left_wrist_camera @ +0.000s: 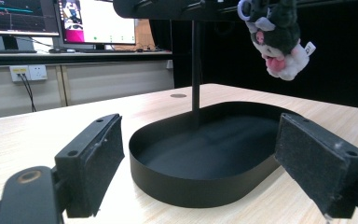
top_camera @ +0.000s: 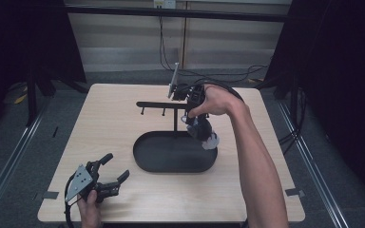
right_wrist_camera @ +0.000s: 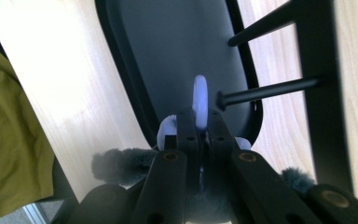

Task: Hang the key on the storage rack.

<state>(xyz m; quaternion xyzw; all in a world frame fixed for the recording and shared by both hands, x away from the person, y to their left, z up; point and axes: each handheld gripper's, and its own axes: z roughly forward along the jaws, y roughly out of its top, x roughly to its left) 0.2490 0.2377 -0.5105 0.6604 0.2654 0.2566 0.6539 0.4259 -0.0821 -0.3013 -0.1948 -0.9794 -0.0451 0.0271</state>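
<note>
A black stand rises from a black oval tray point(top_camera: 142, 159) at the table's middle; its crossbar point(top_camera: 159, 104) carries short pegs. My right gripper point(top_camera: 190, 116) is at the bar's right end, shut on the pale ring point(right_wrist_camera: 200, 95) of a small grey and white plush toy point(top_camera: 203, 132) that dangles over the tray's right end. The ring sits just beside the tip of one peg point(right_wrist_camera: 265, 91), apart from it. In the left gripper view the plush toy point(left_wrist_camera: 277, 37) hangs at the upper right. My left gripper point(top_camera: 117, 166) rests low at the front left, open and holding nothing.
The stand's post point(left_wrist_camera: 196, 70) stands at the tray's far side. The wooden table point(top_camera: 114, 118) is bare on the left and along the front. Cables lie on the floor behind it. Monitors point(left_wrist_camera: 98, 18) stand on a desk beyond.
</note>
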